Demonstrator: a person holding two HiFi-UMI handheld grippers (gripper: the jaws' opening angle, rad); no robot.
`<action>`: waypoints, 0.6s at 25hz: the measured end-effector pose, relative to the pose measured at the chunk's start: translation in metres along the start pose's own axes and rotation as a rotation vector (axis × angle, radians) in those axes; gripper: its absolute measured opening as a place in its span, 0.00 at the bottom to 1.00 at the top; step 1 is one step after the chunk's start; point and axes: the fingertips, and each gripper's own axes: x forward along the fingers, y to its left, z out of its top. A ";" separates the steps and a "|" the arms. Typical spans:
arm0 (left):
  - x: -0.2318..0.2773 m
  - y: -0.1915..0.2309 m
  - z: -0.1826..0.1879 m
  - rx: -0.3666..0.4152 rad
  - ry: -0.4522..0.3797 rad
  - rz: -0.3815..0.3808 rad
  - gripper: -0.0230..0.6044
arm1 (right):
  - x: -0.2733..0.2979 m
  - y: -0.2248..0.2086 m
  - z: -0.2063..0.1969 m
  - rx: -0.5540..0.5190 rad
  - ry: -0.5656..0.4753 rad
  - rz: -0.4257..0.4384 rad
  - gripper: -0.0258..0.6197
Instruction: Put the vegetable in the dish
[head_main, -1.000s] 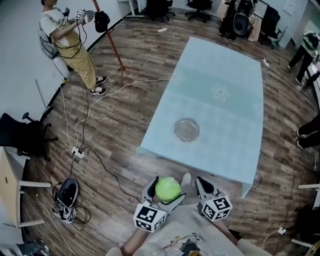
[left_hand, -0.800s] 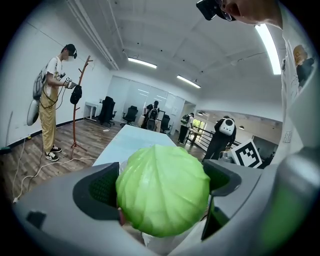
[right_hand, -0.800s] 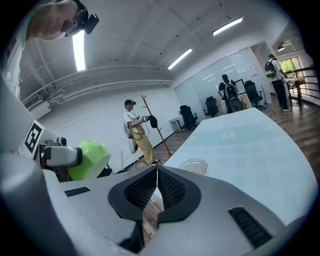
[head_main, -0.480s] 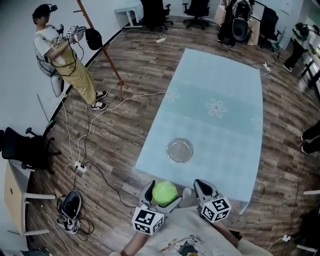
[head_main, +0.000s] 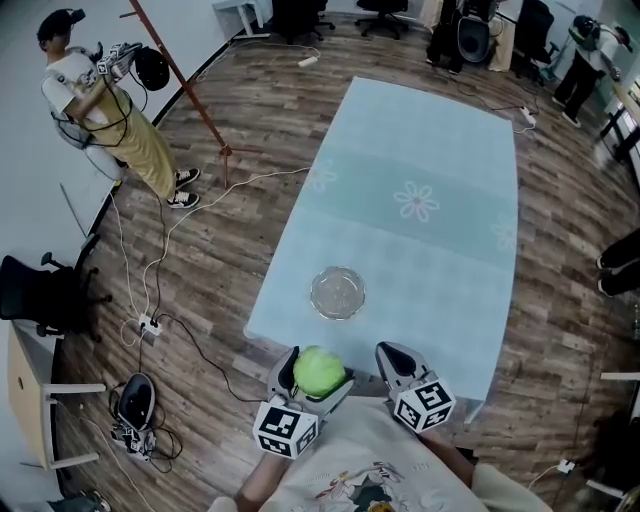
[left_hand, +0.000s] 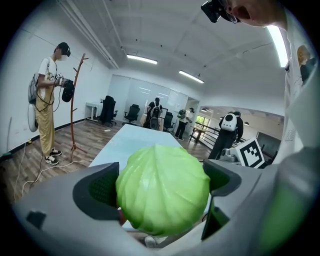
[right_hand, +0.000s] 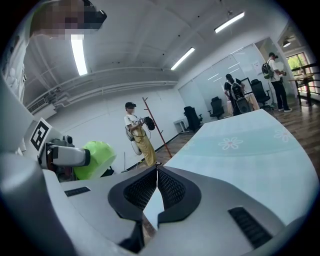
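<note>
My left gripper (head_main: 311, 372) is shut on a round green cabbage (head_main: 319, 370), held just short of the near table edge. In the left gripper view the cabbage (left_hand: 163, 195) fills the space between the two jaws. A clear glass dish (head_main: 337, 293) sits on the pale blue tablecloth (head_main: 420, 260) near the table's near end, a little beyond the cabbage. My right gripper (head_main: 391, 360) hangs beside the left one, shut with nothing in it; its pads (right_hand: 150, 189) touch in the right gripper view, where the cabbage (right_hand: 95, 159) shows at the left.
The long table (head_main: 450, 130) runs away from me over a wooden floor. A person (head_main: 90, 105) stands at the far left by a red stand (head_main: 190, 90). Cables (head_main: 170, 300) trail on the floor at left. Office chairs (head_main: 40, 295) and more people (head_main: 585, 50) ring the room.
The table and dish have drawn nearer in the head view. The cabbage stays held in the left gripper, and both grippers now sit closer to the table's near edge.
</note>
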 end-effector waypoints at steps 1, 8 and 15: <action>0.000 -0.001 -0.001 0.006 0.006 0.001 0.88 | 0.000 -0.001 -0.003 0.005 0.004 0.002 0.07; 0.005 0.000 -0.003 0.039 0.024 0.009 0.88 | -0.003 0.005 -0.012 0.002 0.030 0.034 0.07; 0.037 0.018 -0.011 0.060 0.062 -0.010 0.88 | 0.013 -0.009 -0.011 -0.004 0.038 0.018 0.07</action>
